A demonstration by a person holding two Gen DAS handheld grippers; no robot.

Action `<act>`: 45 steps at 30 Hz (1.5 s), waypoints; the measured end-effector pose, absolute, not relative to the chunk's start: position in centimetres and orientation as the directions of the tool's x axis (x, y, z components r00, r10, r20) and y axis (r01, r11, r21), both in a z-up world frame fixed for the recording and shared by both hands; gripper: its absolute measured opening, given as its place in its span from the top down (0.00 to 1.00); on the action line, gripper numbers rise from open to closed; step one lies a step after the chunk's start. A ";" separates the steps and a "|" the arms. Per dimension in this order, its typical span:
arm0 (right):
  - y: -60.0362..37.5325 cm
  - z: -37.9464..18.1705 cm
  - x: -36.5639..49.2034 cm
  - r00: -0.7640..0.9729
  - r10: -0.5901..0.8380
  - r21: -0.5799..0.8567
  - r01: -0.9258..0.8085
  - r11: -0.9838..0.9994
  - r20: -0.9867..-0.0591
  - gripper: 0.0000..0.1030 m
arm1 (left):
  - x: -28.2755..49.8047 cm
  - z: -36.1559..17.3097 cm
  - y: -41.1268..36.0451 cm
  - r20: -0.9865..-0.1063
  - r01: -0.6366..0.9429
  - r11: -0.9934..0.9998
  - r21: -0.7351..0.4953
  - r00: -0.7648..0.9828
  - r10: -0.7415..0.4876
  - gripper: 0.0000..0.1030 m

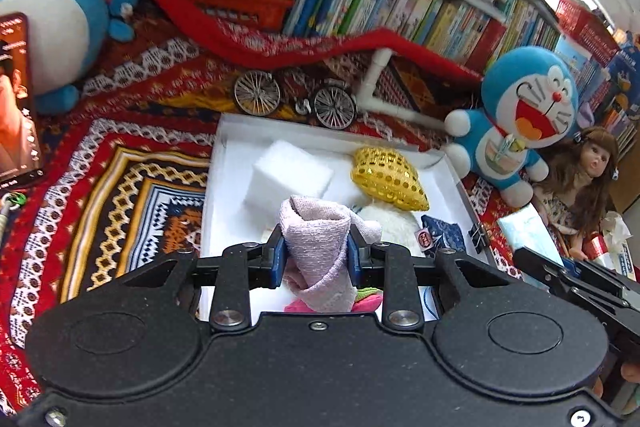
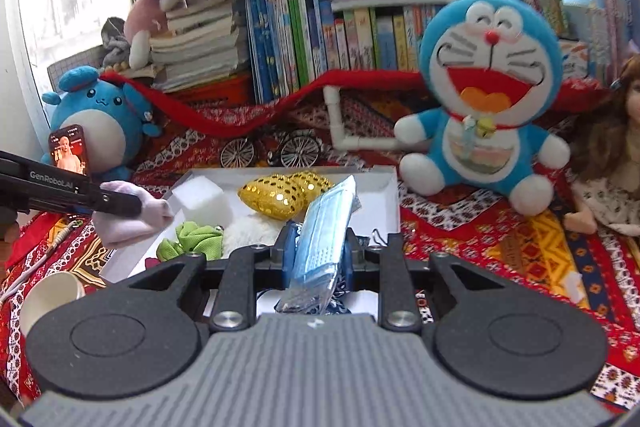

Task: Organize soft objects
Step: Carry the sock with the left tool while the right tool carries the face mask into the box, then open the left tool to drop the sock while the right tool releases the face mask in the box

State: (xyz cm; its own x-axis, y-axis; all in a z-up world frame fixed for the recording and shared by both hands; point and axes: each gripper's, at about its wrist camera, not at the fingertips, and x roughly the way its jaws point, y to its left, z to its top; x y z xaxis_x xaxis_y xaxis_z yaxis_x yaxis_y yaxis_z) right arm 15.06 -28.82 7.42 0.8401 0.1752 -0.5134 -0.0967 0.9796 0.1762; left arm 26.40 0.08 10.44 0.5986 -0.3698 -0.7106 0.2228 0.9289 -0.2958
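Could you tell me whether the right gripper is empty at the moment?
No, the right gripper is clamped on a pale blue packet held over the white box.

Bright daylight floods from the blown-out windows [image 2: 72, 7] at far left; fisheye bends the edges, books [image 2: 360, 35] slightly blurred.

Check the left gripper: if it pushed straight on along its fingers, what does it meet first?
Likely the white foam block in the white box. The left gripper, shut on the pink cloth, points down into the box with the block just beyond its fingertips. Depth is unclear; the box floor might come first.
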 end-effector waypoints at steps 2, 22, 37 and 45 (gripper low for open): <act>-28.9 7.3 15.9 0.830 0.182 0.188 -0.095 0.978 -0.527 0.72 | 27.1 10.1 -0.1 -0.728 0.215 0.929 -0.302 0.577 -0.370 0.73; -28.8 5.7 21.6 0.747 0.212 0.274 -0.042 0.961 -0.630 0.71 | 29.0 9.2 0.2 -0.764 0.177 0.928 -0.327 0.528 -0.370 0.71; -26.3 6.3 21.5 0.744 0.332 0.322 -0.166 0.932 -0.580 0.70 | 29.2 9.5 1.3 -0.749 0.164 0.933 -0.321 0.559 -0.356 0.70; -24.2 5.0 22.1 0.716 0.288 0.244 -0.167 0.955 -0.636 0.70 | 30.0 8.1 0.9 -0.774 0.161 0.935 -0.316 0.526 -0.353 0.69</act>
